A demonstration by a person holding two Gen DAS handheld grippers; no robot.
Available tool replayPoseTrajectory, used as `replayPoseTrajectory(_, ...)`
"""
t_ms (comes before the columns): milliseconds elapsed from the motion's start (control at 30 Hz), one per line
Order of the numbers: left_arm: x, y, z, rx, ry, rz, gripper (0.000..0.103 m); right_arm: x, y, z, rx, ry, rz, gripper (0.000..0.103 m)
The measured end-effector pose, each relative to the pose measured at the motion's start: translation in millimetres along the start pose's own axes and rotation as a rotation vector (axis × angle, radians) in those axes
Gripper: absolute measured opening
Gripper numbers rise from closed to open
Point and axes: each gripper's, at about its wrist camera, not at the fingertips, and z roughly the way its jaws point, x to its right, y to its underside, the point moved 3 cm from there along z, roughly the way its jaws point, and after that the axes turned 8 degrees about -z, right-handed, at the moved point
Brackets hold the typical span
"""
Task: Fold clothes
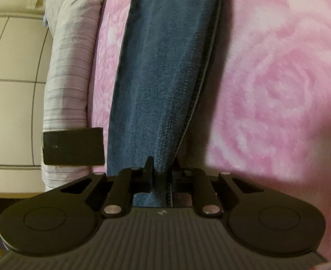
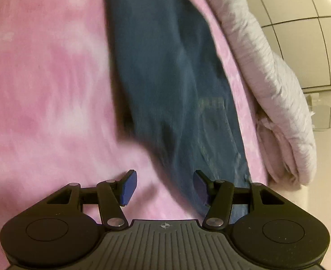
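Stretching away from both cameras, the long dark blue denim garment lies on a fluffy pink blanket with a pale rose pattern, which covers a bed. In the left wrist view the denim runs up the middle of the picture, with a stitched seam along its right edge, and its near end passes between the fingers of the left tongs. Those fingers are drawn almost together and pinch the fabric at the seam, so the left tongs have hold of the garment. Just left of the denim lies a strip of pink blanket, and beyond it the rumpled grey-lilac striped bedding bunched along the bed's edge. A flat black rectangular piece shows in front of that bedding, near the left tongs; what it is cannot be told. Further left is a pale tiled floor with dark joint lines.

In the right wrist view, which is blurred, the same garment slants from the top centre down to the lower right. The right tongs stand about half open. Their blue pads are apart: the left one is over bare pink blanket, the right one over the denim's near edge. No fabric is pinched between them. The grey bedding lies to the right, with the floor beyond.
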Motion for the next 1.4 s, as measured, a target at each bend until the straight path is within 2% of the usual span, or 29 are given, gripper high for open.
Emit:
replayPoseTrajectory(67, 0.5, -1.0, 0.3, -0.01, 0.004, -0.007, 0.012, 4.6, 16.5, 16.0, 0.009, 0.03, -0.016, 0.056)
replayPoseTrajectory(200, 7.4, -4.2, -0.2, -0.039, 0.001, -0.011, 0.012, 16.4, 23.3, 42.6, 0.148, 0.061, -0.054, 0.056)
replayPoseTrajectory(300, 10.1, -7.0, 0.3, -0.057, -0.008, -0.011, 0.012, 22.5, 20.7, 60.9, 0.217, 0.086, -0.078, 0.054)
replayPoseTrajectory(367, 7.5, -8.7, -1.6, -0.061, -0.01, -0.001, 0.011, 28.0, 23.6, 62.1, 0.237, 0.059, -0.089, 0.031)
replayPoseTrajectory(467, -6.0, -10.9, -10.6, -0.045, -0.025, 0.011, 0.011, 38.4, 29.3, 59.1, 0.259, 0.012, -0.095, 0.015)
replayPoseTrajectory(567, -16.4, -12.6, -30.9, -0.045, -0.01, 0.016, 0.01, 60.0, 34.0, 48.0, 0.267, -0.031, -0.041, 0.011)
replayPoseTrajectory(733, -16.0, -8.3, -85.4, -0.05, 0.027, 0.027, 0.01, 83.3, 46.2, 15.3, 0.293, -0.051, -0.061, 0.011)
replayPoseTrajectory(833, 8.7, 2.9, -136.4, -0.072, 0.071, 0.022, 0.01, 68.4, 59.5, -20.1, 0.303, -0.082, -0.092, 0.011)
replayPoseTrajectory(900, 31.5, 27.9, -178.9, -0.098, 0.112, 0.019, 0.01, 52.2, 72.6, -41.0, 0.302, -0.122, -0.108, 0.011)
replayPoseTrajectory(1133, 131.1, 95.1, -311.7, -0.17, 0.338, 0.0, 0.011, -51.5, 125.7, -141.9, 0.256, -0.274, -0.125, 0.011)
replayPoseTrajectory(1300, 172.6, 124.2, -348.9, -0.137, 0.482, -0.05, 0.019, -97.5, 133.4, -176.8, 0.178, -0.275, -0.144, 0.014)
replayPoseTrajectory(1400, 166.9, 139.1, -358.9, -0.12, 0.546, -0.086, 0.021, -107.2, 130.5, -192.2, 0.108, -0.262, -0.164, 0.02)
